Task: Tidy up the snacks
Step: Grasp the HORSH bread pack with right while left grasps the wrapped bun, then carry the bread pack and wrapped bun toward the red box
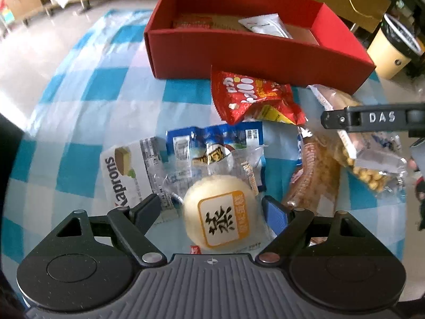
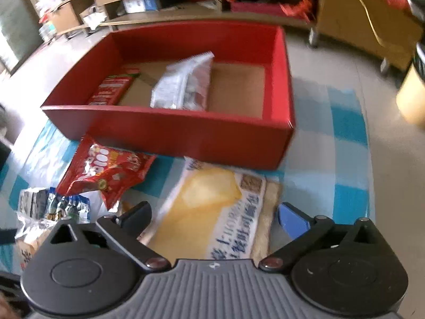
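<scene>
A round pale bun (image 1: 220, 210) in a clear wrapper with an orange label lies between the fingers of my left gripper (image 1: 212, 210). The jaws stand open around it, with a gap on the left side. My right gripper (image 2: 215, 215) is open wide above a large yellow-and-white packet (image 2: 212, 212) without touching it. The red box (image 1: 239, 53) (image 2: 186, 133) stands behind the snack pile and holds a white packet (image 2: 183, 85) and a red one (image 2: 111, 87). A crumpled red bag (image 1: 252, 98) (image 2: 106, 172) lies just in front of the box.
Loose on the blue-checked cloth (image 1: 106, 85) are a Kaprons packet (image 1: 124, 170), a blue packet (image 1: 212, 143), a brown cake pack (image 1: 316, 175) and a bag of nuts (image 1: 372, 164). A cream bin (image 1: 393, 50) stands at the far right, and shelves (image 2: 132, 5) run behind.
</scene>
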